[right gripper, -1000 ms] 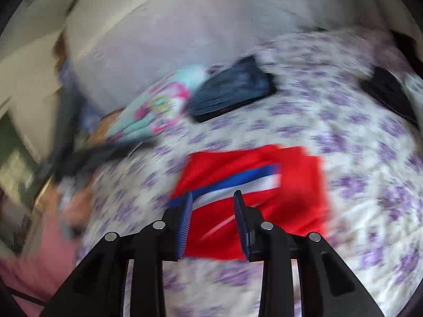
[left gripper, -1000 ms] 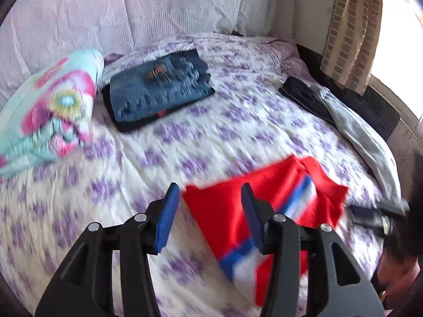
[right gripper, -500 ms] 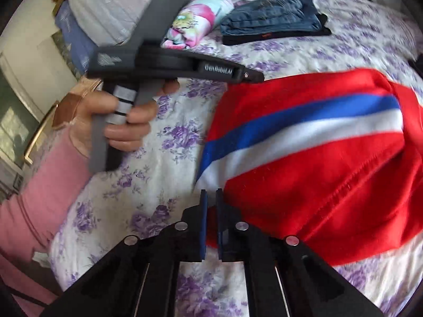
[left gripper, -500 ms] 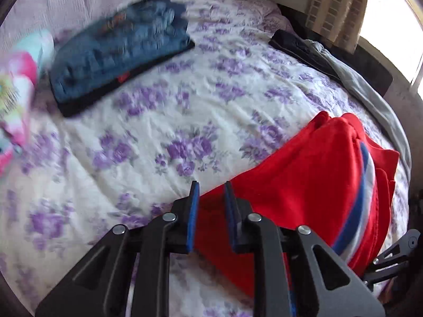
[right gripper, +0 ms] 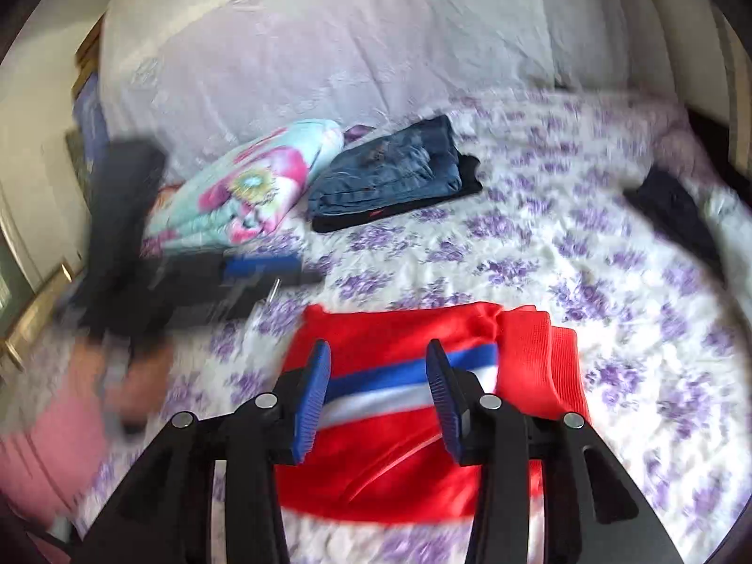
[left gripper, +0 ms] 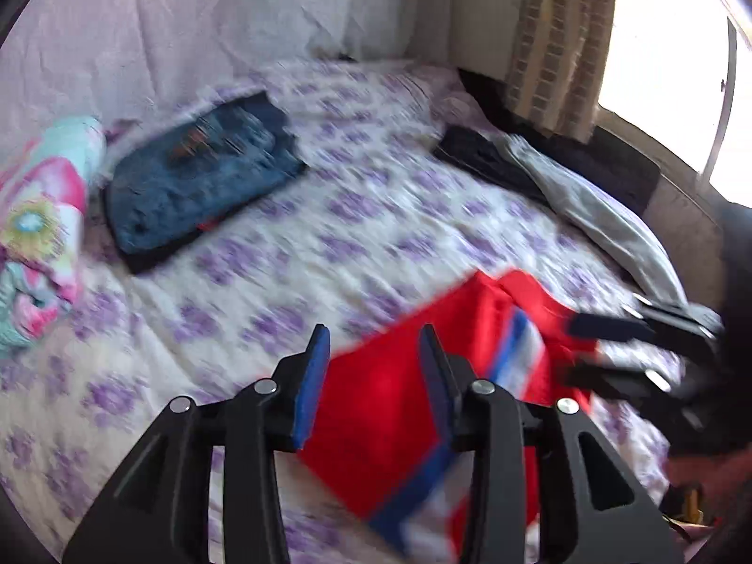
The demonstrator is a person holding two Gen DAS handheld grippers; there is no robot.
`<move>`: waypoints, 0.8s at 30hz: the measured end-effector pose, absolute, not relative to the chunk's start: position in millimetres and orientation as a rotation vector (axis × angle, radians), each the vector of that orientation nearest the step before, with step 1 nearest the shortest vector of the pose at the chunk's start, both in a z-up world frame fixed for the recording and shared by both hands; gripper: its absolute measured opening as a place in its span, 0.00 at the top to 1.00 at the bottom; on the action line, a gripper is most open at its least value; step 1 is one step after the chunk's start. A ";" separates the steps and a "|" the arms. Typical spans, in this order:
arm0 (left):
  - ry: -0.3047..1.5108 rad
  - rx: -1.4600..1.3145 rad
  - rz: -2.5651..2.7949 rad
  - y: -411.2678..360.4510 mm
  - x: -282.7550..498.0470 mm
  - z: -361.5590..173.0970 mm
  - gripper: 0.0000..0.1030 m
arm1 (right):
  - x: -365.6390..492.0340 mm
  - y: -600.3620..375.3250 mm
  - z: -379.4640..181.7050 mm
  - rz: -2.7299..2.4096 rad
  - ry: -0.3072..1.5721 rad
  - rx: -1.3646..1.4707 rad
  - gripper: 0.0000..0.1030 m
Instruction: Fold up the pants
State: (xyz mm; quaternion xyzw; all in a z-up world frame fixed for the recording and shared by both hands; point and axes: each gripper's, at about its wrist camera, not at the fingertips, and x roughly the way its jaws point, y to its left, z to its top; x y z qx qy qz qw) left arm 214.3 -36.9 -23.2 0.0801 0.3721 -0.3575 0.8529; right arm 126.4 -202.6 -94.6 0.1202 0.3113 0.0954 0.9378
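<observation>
The red pants [left gripper: 390, 390] with a blue and white stripe lie folded on the flowered bedspread [left gripper: 376, 216]. My left gripper [left gripper: 372, 333] hovers above their left edge, its jaws opening, with nothing pinched between the blue pads. In the right wrist view the same pants [right gripper: 399, 329] lie just beyond my right gripper [right gripper: 377, 348], whose jaws are also opening and hold nothing. Each view catches the other gripper blurred at the side: the right gripper [left gripper: 611, 329] and the left gripper [right gripper: 263, 265].
A stack of folded jeans [right gripper: 395, 174] and a colourful rolled blanket [right gripper: 244, 188] sit near the white pillows [right gripper: 329, 47]. A dark garment [left gripper: 489, 160] and a grey one [left gripper: 601, 216] lie along the bed's right edge by the curtain [left gripper: 559, 37]. A pink sleeve [right gripper: 47, 446] shows at lower left.
Half a second ago both grippers were shut on the near edge of the red pants. Both have since let go, opened and drawn back, and the pants stay folded on the bed.
</observation>
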 end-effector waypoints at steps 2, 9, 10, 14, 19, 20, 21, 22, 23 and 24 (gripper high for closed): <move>0.886 0.206 -0.797 -57.2 203.4 -52.6 0.63 | 151.8 -222.1 -124.7 0.078 0.749 0.284 0.65; 0.889 0.270 -0.674 -68.0 196.2 -74.4 0.48 | 145.5 -235.9 -103.2 0.139 0.708 0.286 0.71; 0.900 0.233 -0.666 -60.8 196.5 -68.1 0.48 | 143.6 -233.7 -95.5 0.144 0.684 0.267 0.66; 0.913 0.203 -0.673 -49.6 174.5 -61.5 0.45 | 162.7 -237.2 -97.0 0.146 0.713 0.248 0.64; 0.907 0.253 -0.638 -60.0 145.8 -94.2 0.24 | 189.5 -243.5 -120.3 0.124 0.793 0.231 0.70; 0.904 0.257 -0.627 -60.5 144.9 -95.1 0.23 | 184.9 -242.3 -113.0 0.124 0.784 0.229 0.69; 0.912 0.253 -0.626 -59.7 145.3 -92.2 0.24 | 175.6 -243.0 -102.3 0.132 0.753 0.229 0.68; 0.925 0.231 -0.641 -55.7 146.0 -86.6 0.25 | 162.4 -244.4 -90.7 0.150 0.707 0.230 0.68; 0.928 0.207 -0.651 -51.8 146.1 -81.9 0.25 | 148.9 -246.1 -82.7 0.166 0.673 0.232 0.68; 0.924 0.182 -0.652 -47.6 145.5 -77.2 0.25 | 137.8 -247.7 -79.2 0.180 0.659 0.239 0.68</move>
